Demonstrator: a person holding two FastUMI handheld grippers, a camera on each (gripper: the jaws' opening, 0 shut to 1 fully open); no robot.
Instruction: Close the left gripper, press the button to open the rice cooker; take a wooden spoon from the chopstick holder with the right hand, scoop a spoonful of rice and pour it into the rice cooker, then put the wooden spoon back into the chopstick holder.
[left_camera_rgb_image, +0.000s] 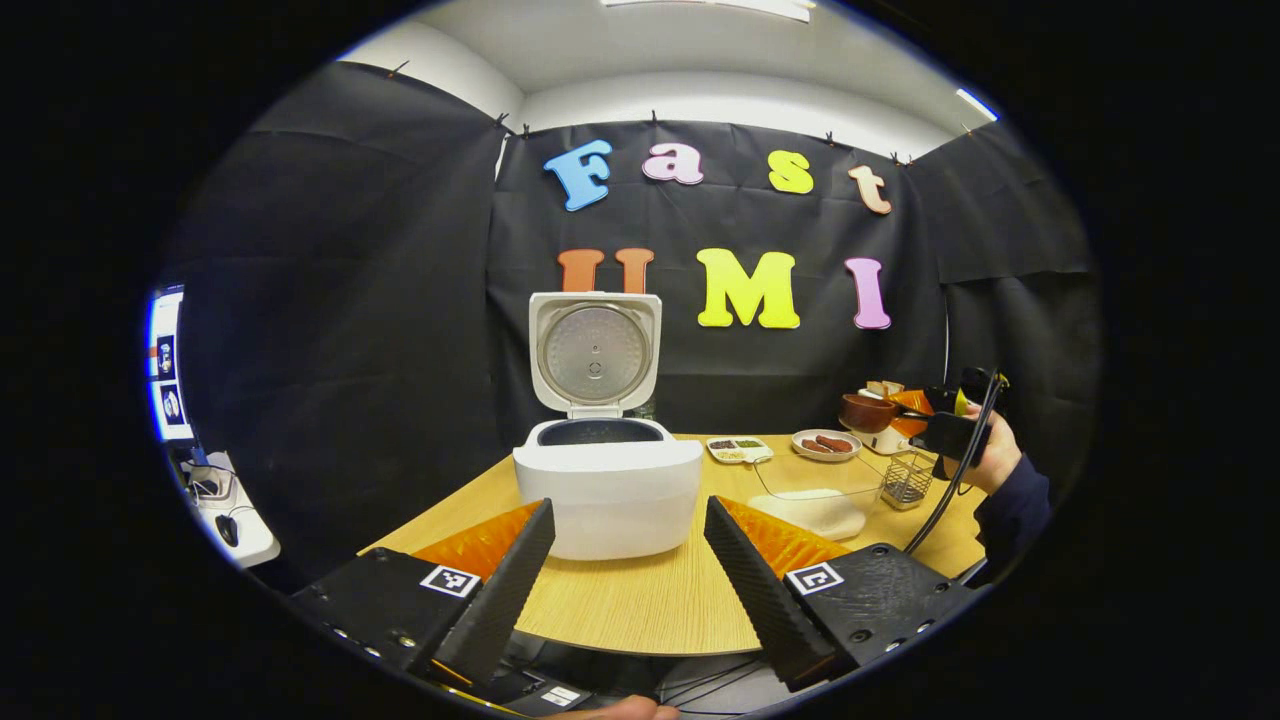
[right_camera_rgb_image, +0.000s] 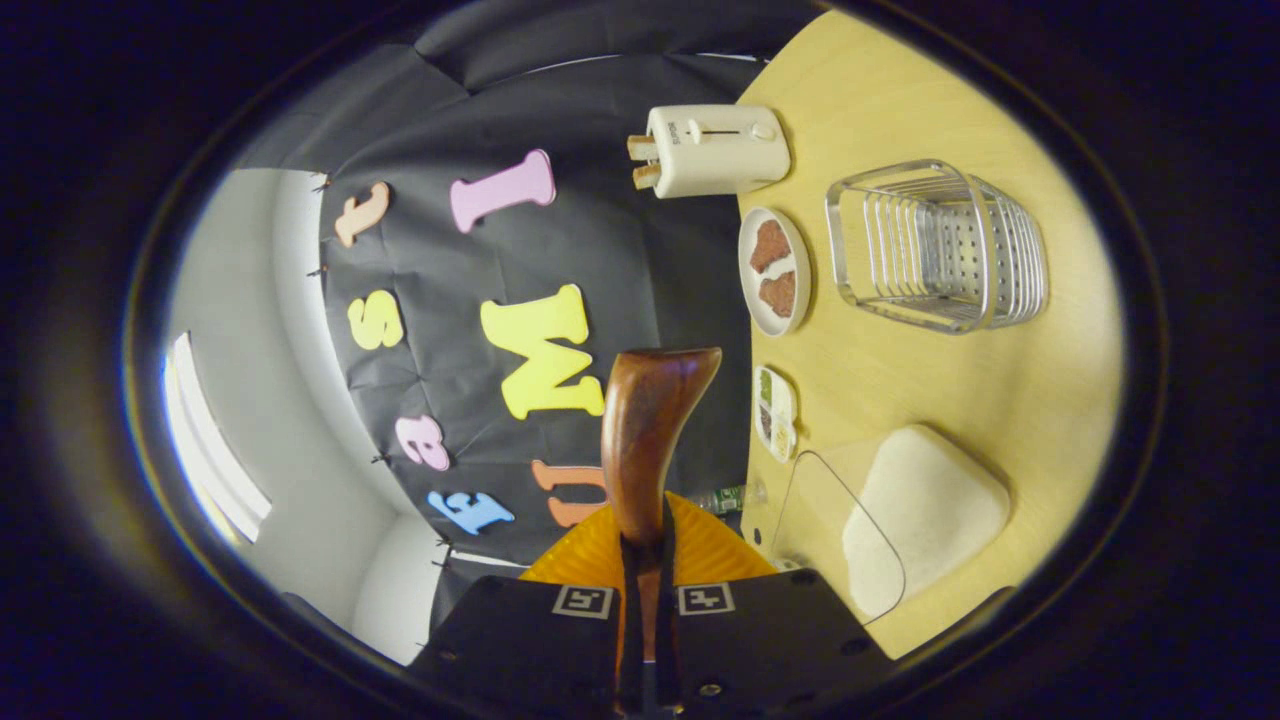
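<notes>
On the wooden table (left_camera_rgb_image: 640, 600) the rice cooker (left_camera_rgb_image: 607, 490) stands already open at 12 o'clock. The left gripper (left_camera_rgb_image: 628, 570) has its fingers apart. The right gripper (right_camera_rgb_image: 645, 600) is clamped on the wooden spoon (right_camera_rgb_image: 645, 420); scooping rice (right_camera_rgb_image: 925, 505) is left.

Toaster (right_camera_rgb_image: 718, 150) with bread is seen on worktop (right_camera_rgb_image: 930, 390); plate (right_camera_rgb_image: 774, 271) of sausages beside it; divided dish (right_camera_rgb_image: 775, 413) nearby.

white rice cooker (left_camera_rgb_image: 607, 486), brown wooden spoon (right_camera_rgb_image: 648, 430), pale wood-grain table (left_camera_rgb_image: 650, 595)
</notes>
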